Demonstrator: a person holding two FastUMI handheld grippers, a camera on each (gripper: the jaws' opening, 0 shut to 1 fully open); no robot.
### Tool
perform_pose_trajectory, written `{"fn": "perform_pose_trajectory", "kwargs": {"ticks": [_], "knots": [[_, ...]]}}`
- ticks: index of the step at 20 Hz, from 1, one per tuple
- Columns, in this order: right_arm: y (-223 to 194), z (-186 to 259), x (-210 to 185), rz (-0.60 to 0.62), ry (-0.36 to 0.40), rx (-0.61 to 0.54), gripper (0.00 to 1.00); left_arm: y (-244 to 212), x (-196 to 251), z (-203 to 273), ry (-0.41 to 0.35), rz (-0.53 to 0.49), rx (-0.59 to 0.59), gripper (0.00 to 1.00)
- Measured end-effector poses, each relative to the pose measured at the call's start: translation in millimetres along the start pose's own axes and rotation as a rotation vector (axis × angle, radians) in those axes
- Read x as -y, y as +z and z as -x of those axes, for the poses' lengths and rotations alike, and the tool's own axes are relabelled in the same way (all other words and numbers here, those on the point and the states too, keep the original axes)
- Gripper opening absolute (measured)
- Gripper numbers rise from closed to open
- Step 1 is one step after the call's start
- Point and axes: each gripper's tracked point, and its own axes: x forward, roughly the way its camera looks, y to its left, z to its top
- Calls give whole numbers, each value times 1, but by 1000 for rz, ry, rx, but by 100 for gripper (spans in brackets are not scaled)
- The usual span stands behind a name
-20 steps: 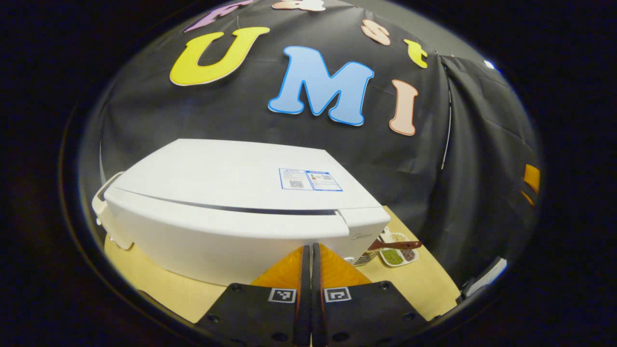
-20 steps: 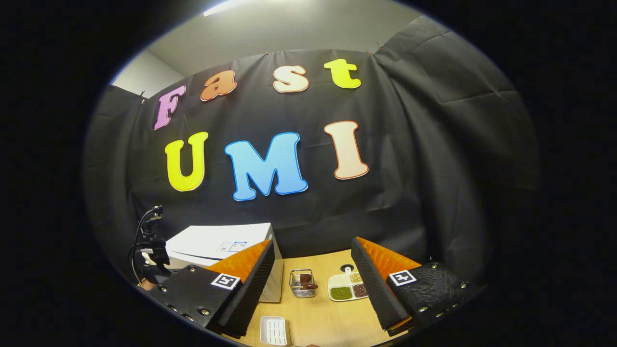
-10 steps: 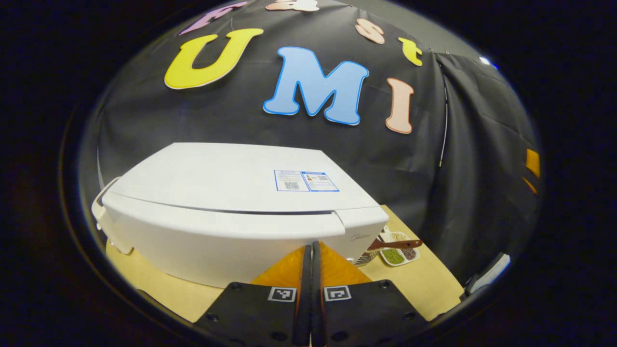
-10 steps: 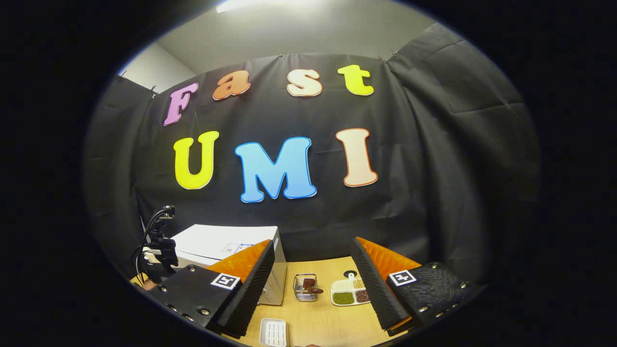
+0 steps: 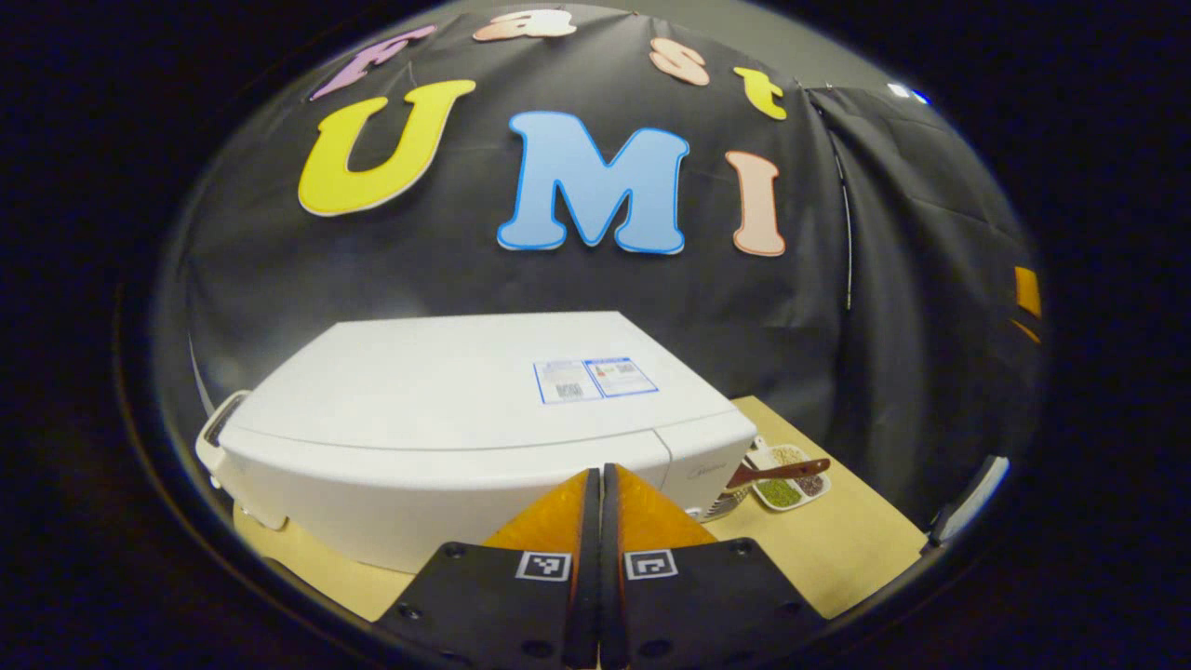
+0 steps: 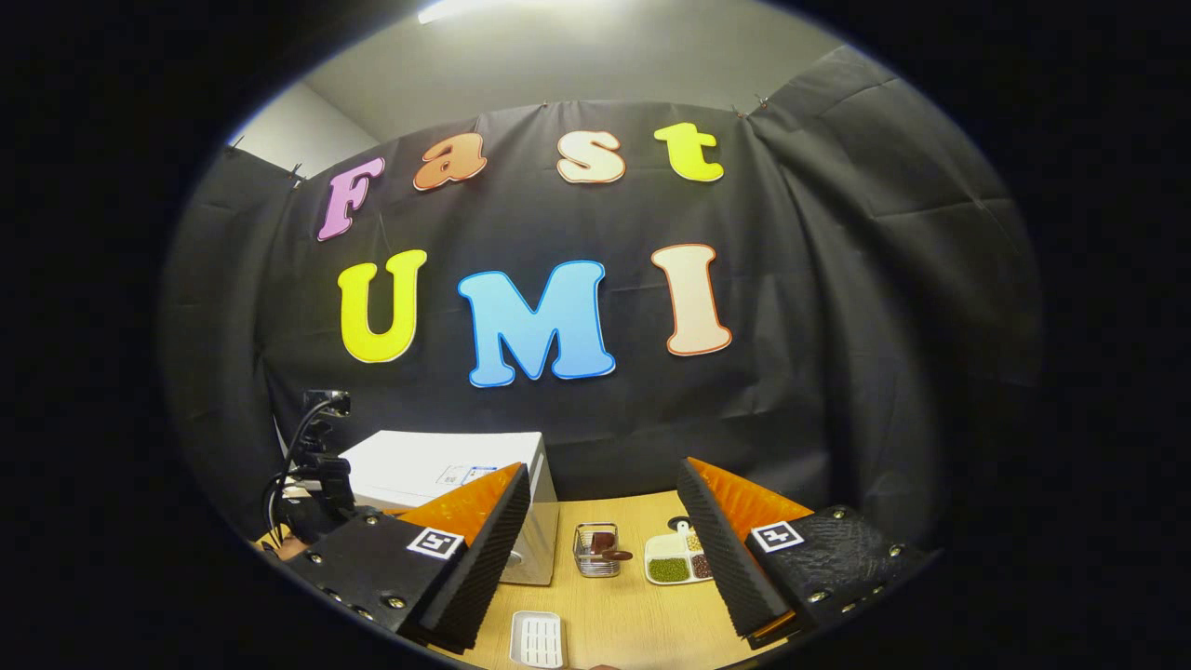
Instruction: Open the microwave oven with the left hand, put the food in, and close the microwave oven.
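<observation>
In the left gripper view the left tool (image 5: 600,484) has its two fingers pressed flat together with nothing between them. Its tips sit right at the front face of the white microwave oven (image 5: 465,409), near the seam where the door meets the control panel; whether they touch the face I cannot tell. The door looks closed, flush with the body, and a sticker (image 5: 595,379) lies on the oven's top. The oven stands on the light wooden table (image 5: 819,558). To its right on the table lies a small divided dish (image 5: 789,476) holding green and brown grains, with a brown spoon (image 5: 777,472) across it.

In the right gripper view the right tool (image 6: 605,521) is wide open and holds nothing. It hovers above the table (image 6: 614,614), well apart from the things on it. Between its fingers, farther off, stand a small wire basket (image 6: 597,551) with a brown item inside and, just beside it to the right, the divided dish (image 6: 672,563). A white ridged tray (image 6: 537,638) lies close to the lower edge. The microwave oven (image 6: 447,461) sits at the left, behind the tool's left finger, and the other handheld device with its cables (image 6: 312,465) is in front of it.
</observation>
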Motion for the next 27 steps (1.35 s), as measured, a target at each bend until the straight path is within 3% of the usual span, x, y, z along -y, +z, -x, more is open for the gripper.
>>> {"fn": "perform_pose_trajectory", "kwargs": {"ticks": [3,5,8,11,14,18,27], "knots": [[10,-5,-12,10,13,19,96,51,-25,48,64,-31,128,7],[22,-9,-19,7,13,35,96,88,-35,87,84,-4,200,21],[50,-14,-34,11,18,72,96,160,-46,153,108,15,317,95],[80,-13,-52,18,34,88,96,220,-68,208,185,4,396,96],[100,-6,-65,4,37,111,96,242,-66,244,149,51,453,96],[110,7,-83,28,42,130,96,243,-87,269,199,-6,474,96],[109,34,-110,35,14,146,96,229,-84,273,115,-13,441,97]]}}
